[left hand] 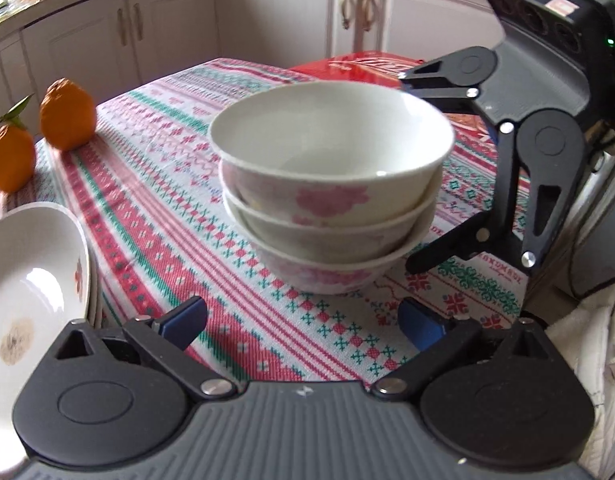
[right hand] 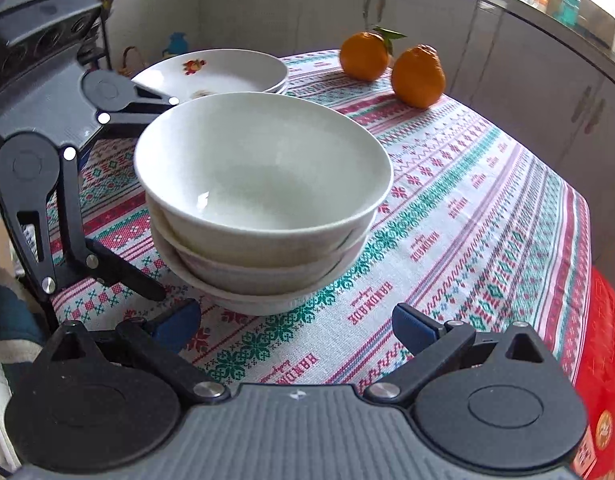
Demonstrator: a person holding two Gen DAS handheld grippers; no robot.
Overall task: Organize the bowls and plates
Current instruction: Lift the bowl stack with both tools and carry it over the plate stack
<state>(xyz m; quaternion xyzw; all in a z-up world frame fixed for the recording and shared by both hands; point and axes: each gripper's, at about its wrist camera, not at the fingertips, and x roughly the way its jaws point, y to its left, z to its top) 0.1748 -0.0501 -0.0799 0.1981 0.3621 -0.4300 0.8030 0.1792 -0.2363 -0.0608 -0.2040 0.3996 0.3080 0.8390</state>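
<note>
Both grippers, left gripper [left hand: 301, 322] and right gripper [right hand: 295, 326], sit wide open beside the stack of 3 bowls [left hand: 329, 188], holding nothing. Plates [right hand: 215, 70] wait stacked behind the bowls, so dishes stay sorted.

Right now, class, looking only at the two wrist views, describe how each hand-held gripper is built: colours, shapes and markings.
The left hand-held gripper and the right hand-held gripper look alike: a ribbed grey body, two round black discs, black angular link arms with silver rivets, and blue pads on the fingertips. A small white mark sits on each body's front edge. No sleeves show.
</note>
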